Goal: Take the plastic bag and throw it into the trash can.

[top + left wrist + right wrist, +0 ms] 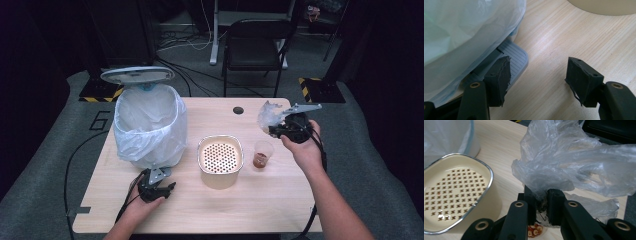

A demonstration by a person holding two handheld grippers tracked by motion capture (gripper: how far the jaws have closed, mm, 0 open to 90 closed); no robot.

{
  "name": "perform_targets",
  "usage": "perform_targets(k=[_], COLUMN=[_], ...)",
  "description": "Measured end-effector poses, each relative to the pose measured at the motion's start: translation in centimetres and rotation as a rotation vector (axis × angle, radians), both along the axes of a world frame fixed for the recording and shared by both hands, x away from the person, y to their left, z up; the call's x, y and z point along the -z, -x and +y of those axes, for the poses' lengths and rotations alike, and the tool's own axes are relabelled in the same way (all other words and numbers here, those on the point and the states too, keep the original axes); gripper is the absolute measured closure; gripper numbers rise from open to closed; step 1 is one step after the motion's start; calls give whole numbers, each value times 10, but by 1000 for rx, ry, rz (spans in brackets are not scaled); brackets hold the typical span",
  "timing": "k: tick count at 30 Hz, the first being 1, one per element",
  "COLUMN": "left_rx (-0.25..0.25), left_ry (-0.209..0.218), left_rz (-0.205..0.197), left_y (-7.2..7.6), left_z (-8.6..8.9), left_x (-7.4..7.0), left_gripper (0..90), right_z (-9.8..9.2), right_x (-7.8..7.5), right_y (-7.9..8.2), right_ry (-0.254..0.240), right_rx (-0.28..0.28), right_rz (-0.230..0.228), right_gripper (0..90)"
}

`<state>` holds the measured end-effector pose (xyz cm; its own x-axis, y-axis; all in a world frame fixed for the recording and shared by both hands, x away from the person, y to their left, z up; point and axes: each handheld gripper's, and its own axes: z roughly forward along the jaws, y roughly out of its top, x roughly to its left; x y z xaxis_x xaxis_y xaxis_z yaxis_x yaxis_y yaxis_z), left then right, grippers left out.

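Right gripper (541, 203) fingers (530, 202) clenched on a crumpled clear plastic bag (571, 160), which balloons above and beyond the jaws, held over the table (210, 210); small cup (262, 154) of reddish scraps sits below the fingers. Left gripper (537, 80) jaws part open, gripping nothing; one finger (500, 77) rests on the grey pedal (517, 56) of the lined bin (150, 125), whose lid (137, 75) stands raised. We judge the step as carrying rubbish to the bin. Next we need to swing the bag over the open liner, past the perforated cream container (220, 160), then let go while the pedal is pressed.
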<state>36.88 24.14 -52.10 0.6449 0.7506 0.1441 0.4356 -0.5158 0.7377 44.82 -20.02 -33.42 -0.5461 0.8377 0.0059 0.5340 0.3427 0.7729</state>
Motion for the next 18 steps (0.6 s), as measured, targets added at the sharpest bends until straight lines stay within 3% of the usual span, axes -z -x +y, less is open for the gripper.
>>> perform_targets(k=[18], left_rx=[5], left_ry=[-11], left_rz=[-12], left_y=[0], left_z=[0], left_x=[0], left_gripper=[364], right_z=[66], right_x=[-21], right_y=[11], right_ry=[-23], right_rx=[-217], right_rz=[-31], right_gripper=[806])
